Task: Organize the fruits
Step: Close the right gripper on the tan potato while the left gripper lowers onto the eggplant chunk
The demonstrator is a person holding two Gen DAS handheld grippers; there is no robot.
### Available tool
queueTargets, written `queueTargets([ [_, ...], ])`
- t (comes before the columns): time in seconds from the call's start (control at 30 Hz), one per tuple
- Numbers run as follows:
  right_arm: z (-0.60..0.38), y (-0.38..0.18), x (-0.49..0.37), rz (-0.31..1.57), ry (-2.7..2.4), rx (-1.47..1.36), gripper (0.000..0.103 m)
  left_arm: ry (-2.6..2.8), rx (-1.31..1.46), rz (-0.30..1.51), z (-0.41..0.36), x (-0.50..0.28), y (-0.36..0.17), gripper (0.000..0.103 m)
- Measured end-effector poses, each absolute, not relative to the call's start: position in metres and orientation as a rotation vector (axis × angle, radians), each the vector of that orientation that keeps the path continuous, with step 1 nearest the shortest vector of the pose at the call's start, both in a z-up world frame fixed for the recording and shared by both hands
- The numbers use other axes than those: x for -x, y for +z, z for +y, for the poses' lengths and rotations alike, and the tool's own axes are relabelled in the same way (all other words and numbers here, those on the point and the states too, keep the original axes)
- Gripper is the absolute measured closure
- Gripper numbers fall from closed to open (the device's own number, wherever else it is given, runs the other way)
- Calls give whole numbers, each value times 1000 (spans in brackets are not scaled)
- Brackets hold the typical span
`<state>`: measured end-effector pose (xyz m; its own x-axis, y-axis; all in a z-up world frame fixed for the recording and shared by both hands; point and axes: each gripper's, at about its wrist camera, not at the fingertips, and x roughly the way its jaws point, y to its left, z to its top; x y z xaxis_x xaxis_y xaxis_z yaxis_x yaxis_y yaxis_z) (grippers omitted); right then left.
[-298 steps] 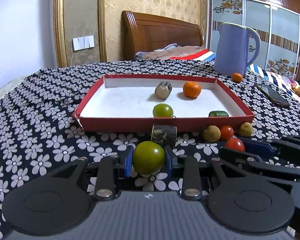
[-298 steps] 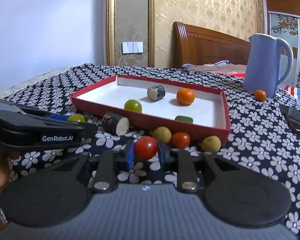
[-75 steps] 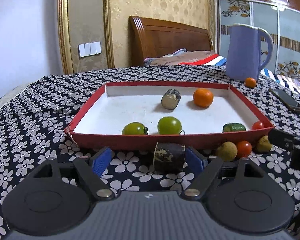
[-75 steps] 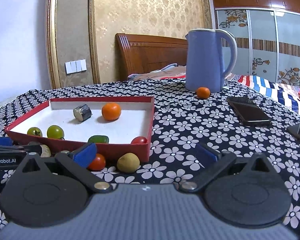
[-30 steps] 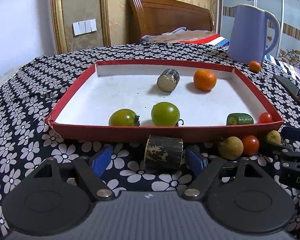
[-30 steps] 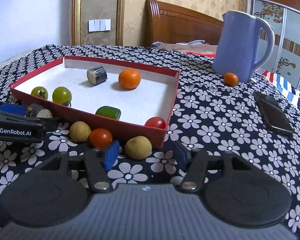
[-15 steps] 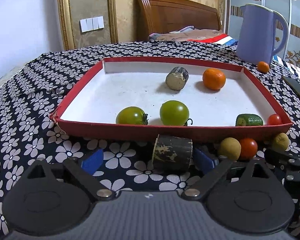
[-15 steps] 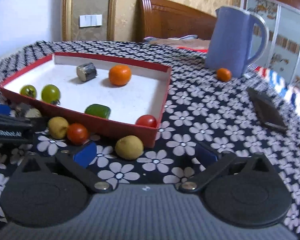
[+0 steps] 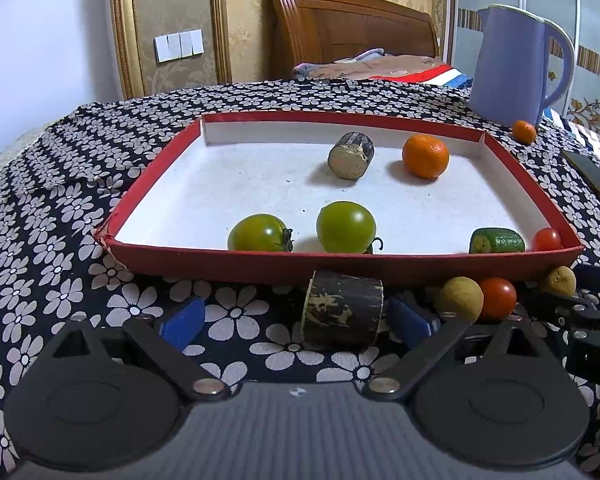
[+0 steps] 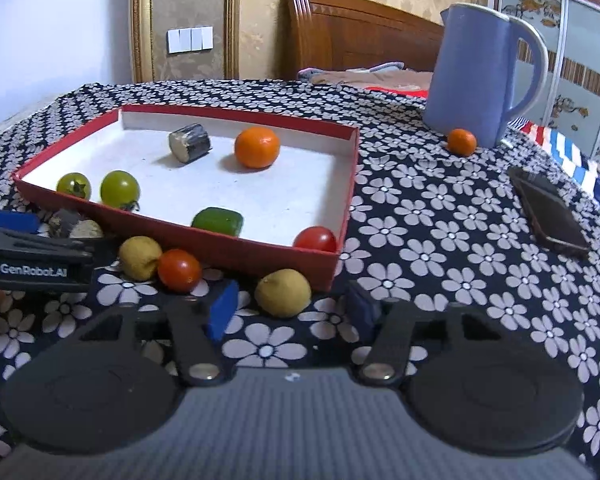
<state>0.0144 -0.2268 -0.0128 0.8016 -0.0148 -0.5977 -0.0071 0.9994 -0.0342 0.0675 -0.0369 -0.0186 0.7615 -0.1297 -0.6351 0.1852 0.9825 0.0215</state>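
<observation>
The left tongs (image 9: 298,322) stand wide apart around a dark cylinder piece (image 9: 342,308) at lower centre, below the red tray (image 9: 260,265). The right tongs (image 10: 290,312), just closing, flank a yellowish fruit (image 10: 283,292) without pressing it, at the tray's near corner.

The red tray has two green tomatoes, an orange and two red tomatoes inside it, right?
Not quite. The red tray holds two green tomatoes, an orange and only one red tomato; the right wrist view shows the other red tomato outside, on the cloth.
</observation>
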Motion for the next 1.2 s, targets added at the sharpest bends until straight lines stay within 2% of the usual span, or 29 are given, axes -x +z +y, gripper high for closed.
queueTargets([
  [0.13,-219,-13,-14,635,-12,72,59,-172,-93,676,-38,-66,-20,4],
  [0.17,-218,-13,-13,631,-18,78,65,-172,-92,675,-37,-66,-20,4],
  [0.2,-216,-13,-11,628,-32,86,77,-174,-88,675,-37,-66,-20,4],
  [0.7,-218,-16,-6,596,-6,93,76,-183,-70,671,-33,-65,-18,5],
  [0.83,-220,-17,-6,591,-3,81,76,-193,-81,657,-34,-62,-17,15],
  [1.0,-218,-17,-5,588,-7,92,76,-205,-83,657,-35,-59,-16,22],
  [1.2,-217,-17,-5,588,-8,92,76,-239,-99,645,-38,-53,-15,48],
])
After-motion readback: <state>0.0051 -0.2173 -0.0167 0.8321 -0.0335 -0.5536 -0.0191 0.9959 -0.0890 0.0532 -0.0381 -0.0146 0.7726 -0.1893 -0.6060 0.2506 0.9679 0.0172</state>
